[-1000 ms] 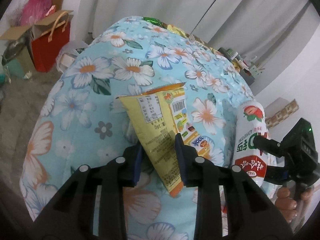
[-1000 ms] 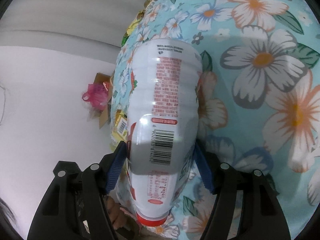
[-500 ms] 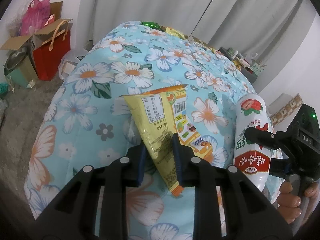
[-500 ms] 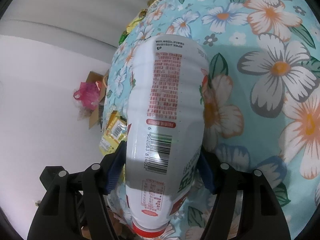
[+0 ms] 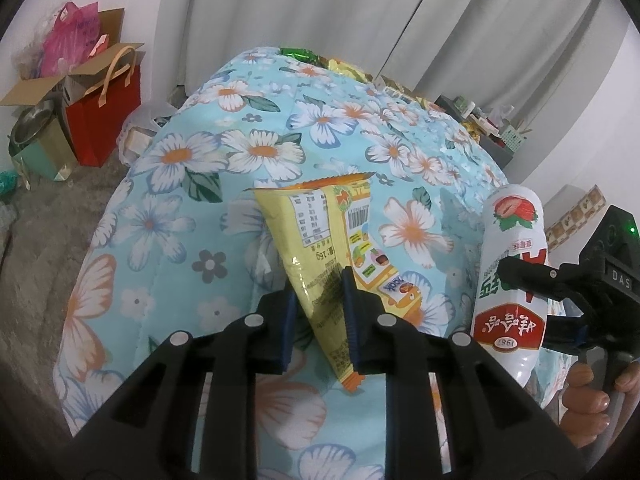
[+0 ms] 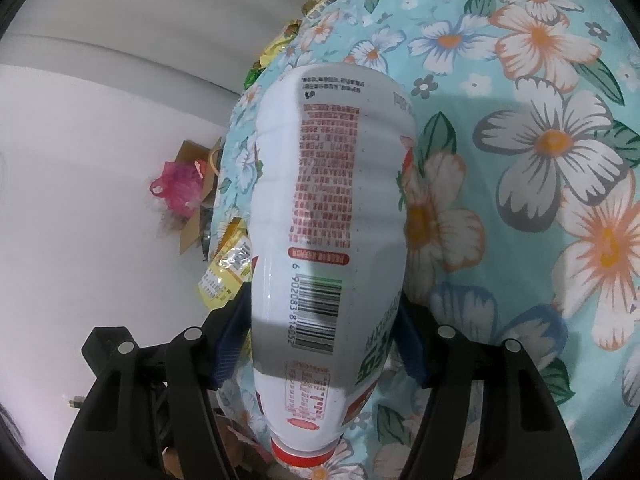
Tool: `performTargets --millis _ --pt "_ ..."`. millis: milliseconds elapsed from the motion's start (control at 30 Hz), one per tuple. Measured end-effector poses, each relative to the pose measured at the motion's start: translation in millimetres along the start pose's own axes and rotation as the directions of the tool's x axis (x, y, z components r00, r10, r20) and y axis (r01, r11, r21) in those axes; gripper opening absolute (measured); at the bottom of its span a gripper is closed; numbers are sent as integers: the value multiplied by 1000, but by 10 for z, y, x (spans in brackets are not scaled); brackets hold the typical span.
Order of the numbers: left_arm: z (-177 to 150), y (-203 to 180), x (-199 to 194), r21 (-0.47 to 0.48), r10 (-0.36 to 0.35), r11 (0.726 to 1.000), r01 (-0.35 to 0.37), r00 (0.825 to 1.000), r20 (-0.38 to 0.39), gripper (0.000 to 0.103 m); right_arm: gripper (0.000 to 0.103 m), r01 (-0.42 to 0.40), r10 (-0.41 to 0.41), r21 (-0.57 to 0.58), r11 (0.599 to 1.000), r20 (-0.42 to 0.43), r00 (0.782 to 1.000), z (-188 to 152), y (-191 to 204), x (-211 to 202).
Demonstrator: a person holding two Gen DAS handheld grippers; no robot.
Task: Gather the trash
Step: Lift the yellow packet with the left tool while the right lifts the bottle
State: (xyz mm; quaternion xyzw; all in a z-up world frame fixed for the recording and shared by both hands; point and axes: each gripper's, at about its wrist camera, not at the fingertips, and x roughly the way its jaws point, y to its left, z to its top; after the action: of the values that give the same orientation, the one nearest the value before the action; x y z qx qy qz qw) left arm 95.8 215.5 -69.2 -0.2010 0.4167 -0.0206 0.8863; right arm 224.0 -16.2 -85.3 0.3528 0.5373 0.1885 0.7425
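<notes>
A yellow snack bag (image 5: 320, 232) stands on end between the fingers of my left gripper (image 5: 318, 320), above the floral bedspread (image 5: 180, 160). The jaws are closing, and both blue pads touch the bag's sides. In the right wrist view the same bag (image 6: 224, 276) shows at the left. My right gripper (image 6: 324, 344) is shut on a white drink bottle (image 6: 328, 220) with red print and a barcode, its red cap toward the camera. The bottle (image 5: 512, 240) also appears at the right of the left wrist view, just right of the bag.
The bed with the floral cover fills most of both views. More wrappers (image 5: 304, 54) lie at its far edge by the curtains. On the floor to the left stand a red paper bag (image 5: 108, 120) and a cardboard box (image 5: 40, 84). A hand (image 5: 588, 400) holds the right gripper's handle.
The left jaws have narrowed onto the yellow bag. The bottle has kept its place in the right gripper, with the view rolled only slightly.
</notes>
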Motion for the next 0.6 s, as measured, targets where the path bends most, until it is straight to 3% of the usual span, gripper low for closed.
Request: performTargets --millis 367,600 --pt "41 -77 -116 26 -60 998 59 997 38 5 63 -74 75 41 996 -5 997 80 -85 -141" --pt "120 -172 -301 48 -79 996 75 993 91 1 63 -102 101 33 994 31 994 51 -80 -357"
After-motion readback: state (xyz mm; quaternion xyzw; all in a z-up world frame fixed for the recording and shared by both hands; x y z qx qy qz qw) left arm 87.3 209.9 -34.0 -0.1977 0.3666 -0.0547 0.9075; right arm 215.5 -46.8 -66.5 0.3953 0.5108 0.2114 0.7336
